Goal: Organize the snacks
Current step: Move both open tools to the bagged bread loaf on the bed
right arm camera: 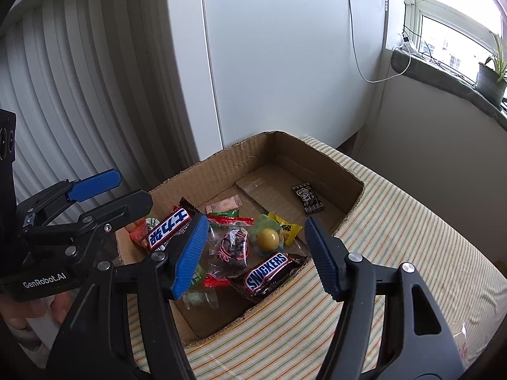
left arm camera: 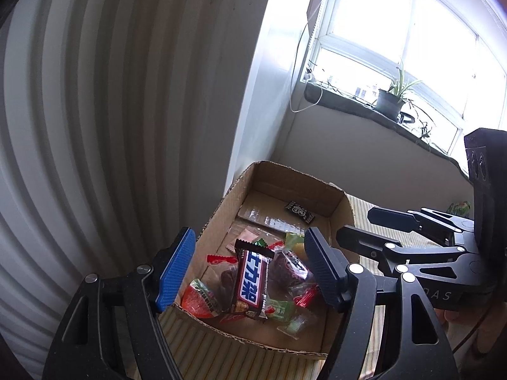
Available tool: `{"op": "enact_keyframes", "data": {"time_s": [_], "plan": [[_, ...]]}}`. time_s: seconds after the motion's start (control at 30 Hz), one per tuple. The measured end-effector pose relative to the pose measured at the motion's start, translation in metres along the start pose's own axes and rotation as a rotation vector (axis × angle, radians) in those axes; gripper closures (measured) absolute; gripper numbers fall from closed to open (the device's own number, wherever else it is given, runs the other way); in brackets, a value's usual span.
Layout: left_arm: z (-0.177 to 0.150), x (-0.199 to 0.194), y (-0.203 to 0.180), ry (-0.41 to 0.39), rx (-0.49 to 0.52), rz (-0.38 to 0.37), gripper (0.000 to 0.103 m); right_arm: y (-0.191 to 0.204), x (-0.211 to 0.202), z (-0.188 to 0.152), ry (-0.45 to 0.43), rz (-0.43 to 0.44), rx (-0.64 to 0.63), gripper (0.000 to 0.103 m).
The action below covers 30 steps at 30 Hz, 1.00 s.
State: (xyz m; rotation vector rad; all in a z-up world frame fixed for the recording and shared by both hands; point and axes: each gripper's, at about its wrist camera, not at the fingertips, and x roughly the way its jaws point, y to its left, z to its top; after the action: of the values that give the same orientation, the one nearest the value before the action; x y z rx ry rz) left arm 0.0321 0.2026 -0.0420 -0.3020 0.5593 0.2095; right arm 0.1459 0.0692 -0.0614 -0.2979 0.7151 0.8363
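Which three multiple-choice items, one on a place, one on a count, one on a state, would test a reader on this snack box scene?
1. Where does the small black printed packet lie?
A. far end of the brown cardboard box
B. on the striped cloth
C. on the windowsill

2. How many brown Snickers bars are in the box?
A. one
B. two
C. four

3. How is the right gripper?
A. shut on a bar
B. open, empty
C. shut, empty

Answers: 1 A, it lies alone near the far wall. 2 B, the second bar shows at left. 3 B, its blue pads stand apart.
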Motion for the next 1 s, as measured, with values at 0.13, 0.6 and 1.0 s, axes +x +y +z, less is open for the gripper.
{"op": "enact_keyframes", "data": {"time_s": [0.13,0.6,1.0], "plan": [[0.003,0.0,-0.013,-0.004,0.018,0.009,0.032,-0.015,-0.013,-0.009,-0.02,0.001,0.031,0.037],[-0.013,0.009,-0.168,0.027,0.261,-0.161,0.032,-0.159,-0.136,-0.112,-0.104,-0.212,0.313,0.032],[-0.047,-0.002,-0.285,0.077,0.431,-0.35,0.032,-0.22,-0.251,-0.22,-0.137,-0.434,0.522,0.024]]}}
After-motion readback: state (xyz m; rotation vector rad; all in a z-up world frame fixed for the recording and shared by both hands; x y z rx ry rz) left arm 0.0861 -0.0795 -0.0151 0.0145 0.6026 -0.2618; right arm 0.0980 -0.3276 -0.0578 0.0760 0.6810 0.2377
